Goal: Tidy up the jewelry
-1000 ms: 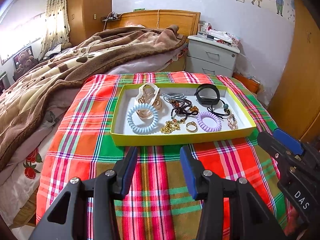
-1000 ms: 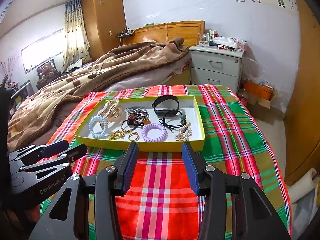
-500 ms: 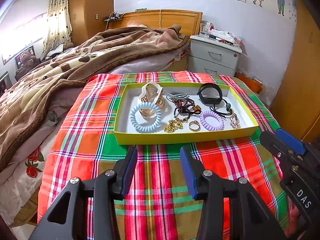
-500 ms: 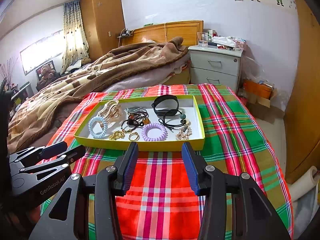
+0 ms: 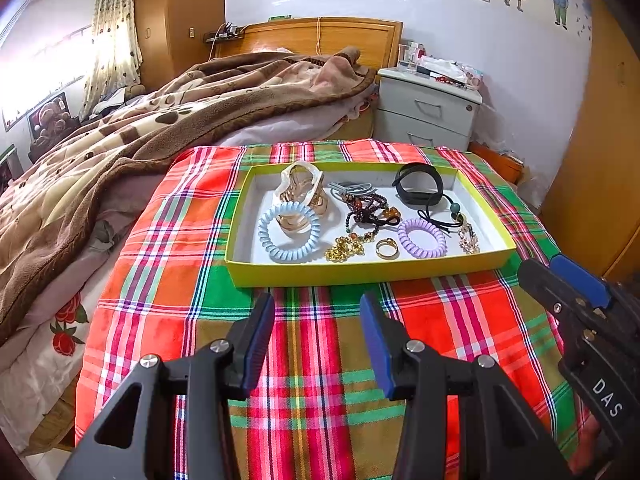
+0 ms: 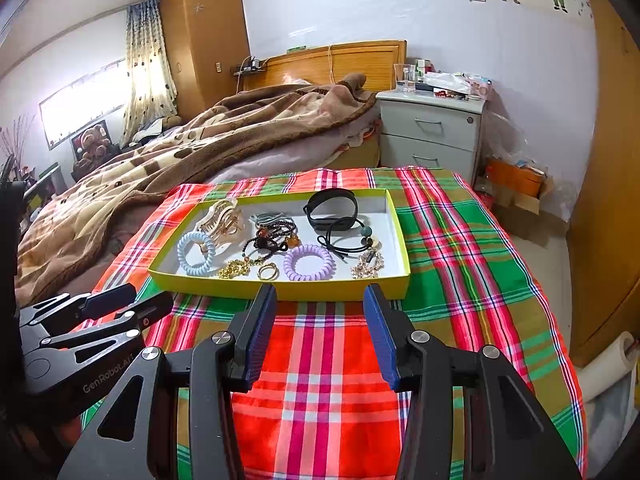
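A shallow yellow-green tray point(image 5: 360, 270) point(image 6: 280, 290) lies on a plaid cloth. It holds a blue coil hair tie point(image 5: 289, 232) point(image 6: 196, 253), a purple coil tie point(image 5: 421, 238) point(image 6: 308, 262), a gold ring point(image 5: 387, 249) point(image 6: 267, 271), a gold chain point(image 5: 344, 249), a hair claw point(image 5: 300, 192), dark beads point(image 5: 366, 206) and a black band point(image 5: 418, 189) point(image 6: 331, 209). My left gripper point(image 5: 318, 312) and my right gripper point(image 6: 320, 300) are open and empty, both short of the tray's near wall.
The plaid cloth point(image 5: 312, 344) covers a table beside a bed with a brown blanket point(image 5: 160, 120). A grey nightstand point(image 5: 428, 116) stands behind. A wooden wardrobe point(image 6: 608, 200) is at the right. The right gripper shows in the left wrist view point(image 5: 580, 312).
The tray has shifted slightly right in the left wrist view and sits slightly nearer in the right wrist view. Both grippers stay open and empty.
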